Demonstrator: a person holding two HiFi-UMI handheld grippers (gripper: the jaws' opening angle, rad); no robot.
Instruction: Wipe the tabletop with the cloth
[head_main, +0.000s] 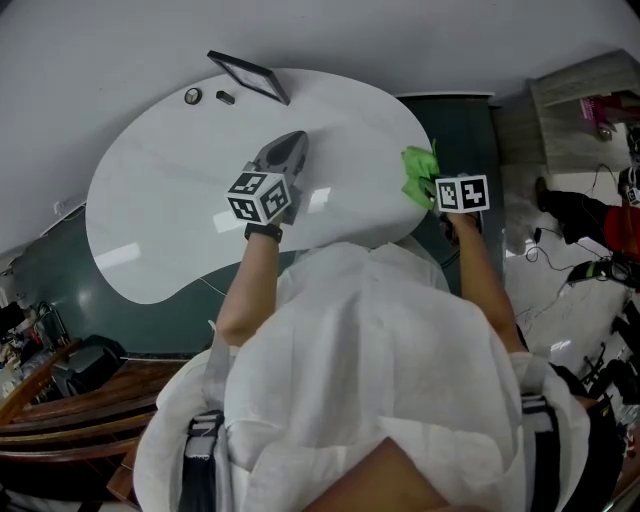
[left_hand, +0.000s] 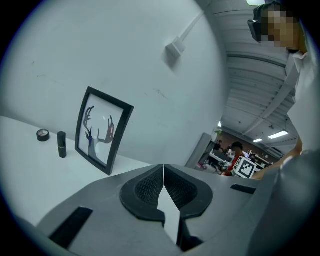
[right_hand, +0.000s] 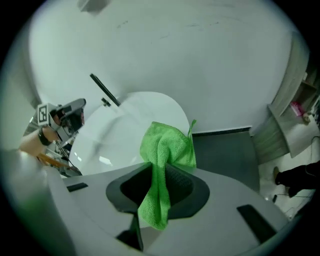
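White shirt (head_main: 370, 370) of the person fills the near view. Beyond it, the right hand-held gripper (right_hand: 161, 187) pinches a green cloth (right_hand: 167, 147) at the right edge of the white oval tabletop (head_main: 170, 200). The left hand-held gripper (left_hand: 163, 182) is closed on nothing, over the middle. Wiping seems about to begin; the next move calls for pressing the cloth flat on the surface.

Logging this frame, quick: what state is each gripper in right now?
Left gripper: shut, with nothing between its jaws.
Right gripper: shut on the green cloth.
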